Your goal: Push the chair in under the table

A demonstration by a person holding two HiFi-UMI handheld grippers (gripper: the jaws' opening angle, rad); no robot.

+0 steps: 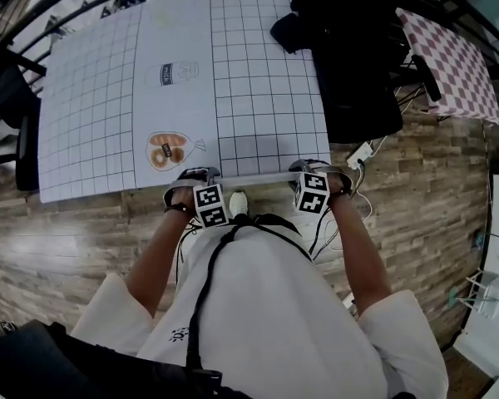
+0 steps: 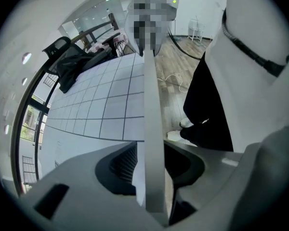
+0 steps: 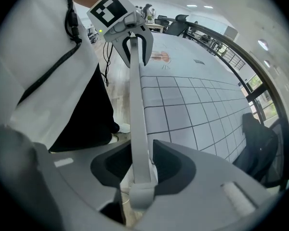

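Note:
The chair shows only as its grey top rail [image 1: 258, 175], which lies along the near edge of the table [image 1: 266, 73] with its white grid cloth. My left gripper [image 1: 191, 177] points down over the rail's left end and my right gripper [image 1: 316, 170] over its right end. In the left gripper view the rail [image 2: 151, 105] runs between the jaws of the left gripper [image 2: 151, 162], with a thin gap beside one pad. In the right gripper view the rail [image 3: 136, 105] passes between the jaws of the right gripper [image 3: 142, 165], which stand slightly apart from it. The seat is hidden under the person's body.
Black bags and clothing [image 1: 349, 48] cover the table's far right corner. A table with a checked cloth [image 1: 449, 56] stands to the right, a black chair [image 1: 8, 98] to the left. A power strip [image 1: 359, 154] with cables lies on the wooden floor beside the right gripper.

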